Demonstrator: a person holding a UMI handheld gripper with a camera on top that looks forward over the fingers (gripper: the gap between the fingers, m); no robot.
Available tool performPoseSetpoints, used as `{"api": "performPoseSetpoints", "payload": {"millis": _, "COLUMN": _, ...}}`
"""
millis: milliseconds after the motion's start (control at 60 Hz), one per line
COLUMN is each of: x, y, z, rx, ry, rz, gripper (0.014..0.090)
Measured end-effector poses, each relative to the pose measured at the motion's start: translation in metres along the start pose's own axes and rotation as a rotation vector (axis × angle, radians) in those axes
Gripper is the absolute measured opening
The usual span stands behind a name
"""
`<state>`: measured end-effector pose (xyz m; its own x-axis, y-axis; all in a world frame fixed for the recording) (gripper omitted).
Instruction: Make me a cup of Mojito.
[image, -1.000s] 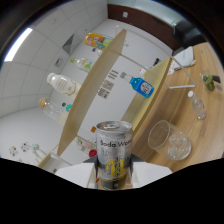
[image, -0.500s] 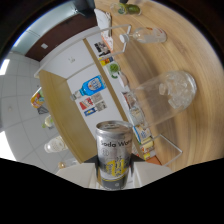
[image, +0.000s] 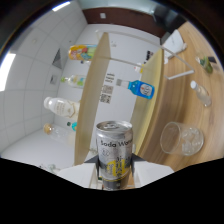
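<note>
- The hand-held gripper (image: 114, 172) holds a silver soda can (image: 114, 150) tight, with one finger pressing on each side of it.
- The can has yellow and dark print, and the word "Soda" shows on its side. Its top with the pull tab faces up.
- The whole view is tipped over, so the wooden surface (image: 182, 105) looks like a wall beyond the can.
- A clear glass (image: 181, 138) stands on the surface, near the can. Something pale and lumpy sits inside it, maybe ice, but I cannot tell for sure.
- A bottle with a blue label (image: 139, 88) stands farther off, past the glass.
- A long thin white stick (image: 180, 75) lies on the surface beyond the blue bottle.
- A small clear bottle (image: 202, 93) is near the stick.
- More bottles are on the other side of a wooden board (image: 93, 95): a white bottle (image: 60, 106) and one with an orange and yellow label (image: 82, 51).
</note>
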<state>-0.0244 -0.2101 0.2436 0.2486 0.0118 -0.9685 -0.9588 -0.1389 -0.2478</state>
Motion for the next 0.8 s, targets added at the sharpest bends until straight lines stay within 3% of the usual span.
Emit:
{"api": "performPoseSetpoints", "payload": {"millis": 217, "x": 0.001, "y": 0.011, "z": 0.008, "rx": -0.006, "ry": 0.06, "rz": -0.743, "gripper": 0.0493}}
{"api": "performPoseSetpoints", "payload": {"millis": 350, "x": 0.037, "y": 0.033, "z": 0.016, "rx": -0.065, "ry": 0.107, "rz": -1.003, "gripper": 0.0493}}
{"api": "performPoseSetpoints", "payload": {"millis": 583, "x": 0.11, "y": 0.071, "z": 0.026, "rx": -0.208, "ry": 0.163, "rz": -1.189, "gripper": 0.0493}}
{"api": "performPoseSetpoints", "payload": {"millis": 800, "x": 0.145, "y": 0.09, "z": 0.025, "rx": -0.277, "ry": 0.184, "rz": -1.215, "gripper": 0.0495}}
